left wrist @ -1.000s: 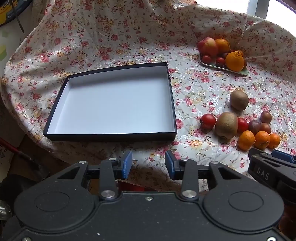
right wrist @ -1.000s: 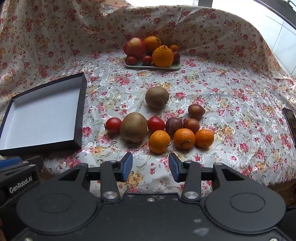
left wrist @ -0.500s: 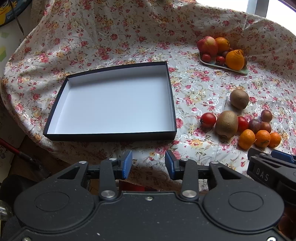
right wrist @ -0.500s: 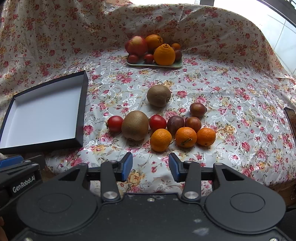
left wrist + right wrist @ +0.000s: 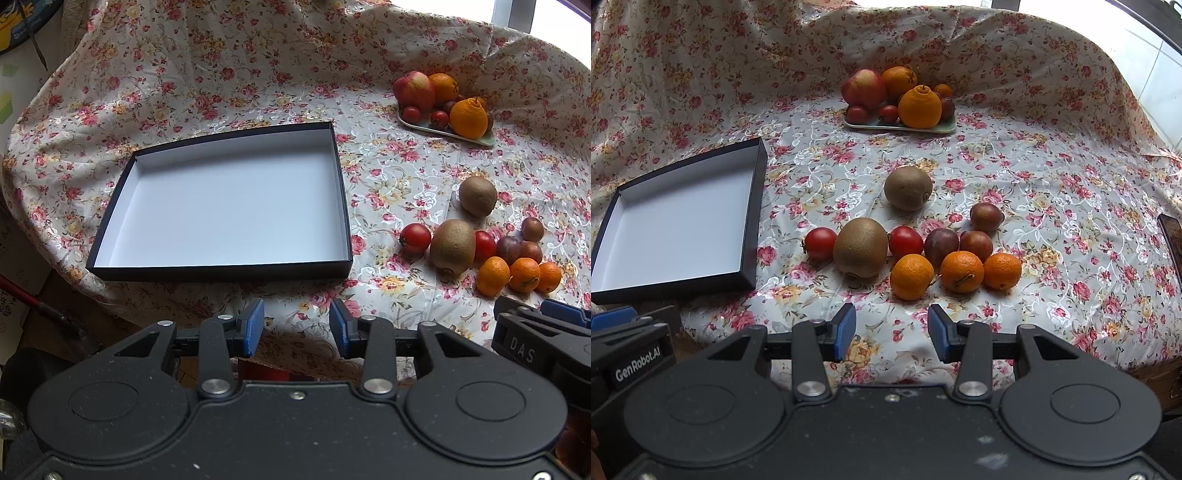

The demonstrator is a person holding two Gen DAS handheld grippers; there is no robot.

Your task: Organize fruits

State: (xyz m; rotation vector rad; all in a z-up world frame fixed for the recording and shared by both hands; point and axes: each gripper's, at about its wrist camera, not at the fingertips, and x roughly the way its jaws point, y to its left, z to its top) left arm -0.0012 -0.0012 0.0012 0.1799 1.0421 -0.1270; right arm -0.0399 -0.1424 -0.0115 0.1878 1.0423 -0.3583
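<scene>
Right gripper (image 5: 892, 328) empty, agape — near kiwi (image 5: 860, 246) upright | box (image 5: 679, 218) lengthwise

Loose fruits (image 5: 912, 243) beside empty box (image 5: 753, 206)

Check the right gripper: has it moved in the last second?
Yes. In the right wrist view the green plate of fruit has dropped lower in frame and the black box shifted slightly right, so the right gripper tilted up and swung slightly left. Jaws open.
</scene>
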